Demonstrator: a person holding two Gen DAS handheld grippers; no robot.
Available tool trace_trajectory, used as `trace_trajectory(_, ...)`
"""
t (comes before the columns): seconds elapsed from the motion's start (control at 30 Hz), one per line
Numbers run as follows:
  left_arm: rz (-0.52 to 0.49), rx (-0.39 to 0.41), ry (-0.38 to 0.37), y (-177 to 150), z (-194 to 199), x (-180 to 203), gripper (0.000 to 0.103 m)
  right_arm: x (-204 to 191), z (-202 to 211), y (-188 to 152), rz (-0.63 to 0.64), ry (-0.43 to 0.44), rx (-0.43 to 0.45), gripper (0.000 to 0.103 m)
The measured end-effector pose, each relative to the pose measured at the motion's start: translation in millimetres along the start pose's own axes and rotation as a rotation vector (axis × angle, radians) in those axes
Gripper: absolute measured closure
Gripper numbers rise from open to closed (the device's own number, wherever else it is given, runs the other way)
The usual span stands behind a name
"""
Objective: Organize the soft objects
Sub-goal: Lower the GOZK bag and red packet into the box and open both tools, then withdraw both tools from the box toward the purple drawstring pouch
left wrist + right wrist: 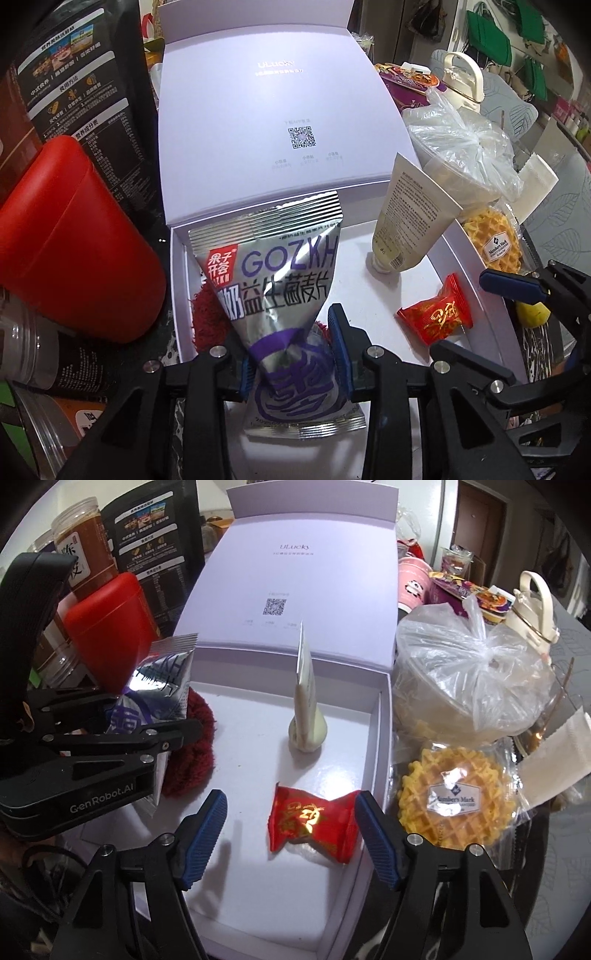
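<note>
Partly hidden: red scrunchie (207, 314) beneath packet (273, 280).

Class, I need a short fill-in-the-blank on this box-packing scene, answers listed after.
1. The left tool is shut on the ____ snack packet.
2. The red candy lies ____ the white box.
3. The packaged waffle lies ____ the box.
4. The right tool is ____.

Answers: silver; inside; outside; open

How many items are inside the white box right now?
4: silver snack pouch pinched in the left tool at left, dark red fuzzy thing beneath it, cream tube mid-box, red candy near right wall. More may hide underneath.
</note>
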State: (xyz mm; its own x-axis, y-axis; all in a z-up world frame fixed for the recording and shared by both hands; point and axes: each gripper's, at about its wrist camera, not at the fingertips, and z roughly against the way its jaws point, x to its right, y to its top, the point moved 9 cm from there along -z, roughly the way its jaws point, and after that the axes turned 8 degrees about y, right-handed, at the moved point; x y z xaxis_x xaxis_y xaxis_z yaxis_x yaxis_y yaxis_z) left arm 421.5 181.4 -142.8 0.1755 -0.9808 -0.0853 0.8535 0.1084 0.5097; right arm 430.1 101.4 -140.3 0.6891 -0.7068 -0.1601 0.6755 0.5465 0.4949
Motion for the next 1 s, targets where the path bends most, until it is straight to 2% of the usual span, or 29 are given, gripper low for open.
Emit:
trace_trajectory(0.27, 0.023, 0.005, 0.024, 1, 15, -6, 0.069, 0, 25, -3, 0.0, -0.021, 0.024, 0.031)
trace_trajectory(0.7, 0.015, 0.117, 0.077, 8, 71, -14, 0.069, -8, 66, 4, 0.018, -0.054, 0.102, 0.031)
trace_trajectory(1.0, 0.016, 0.208, 0.077, 13, 119, -14, 0.069, -16, 106, 11, 0.008, -0.069, 0.197, 0.031)
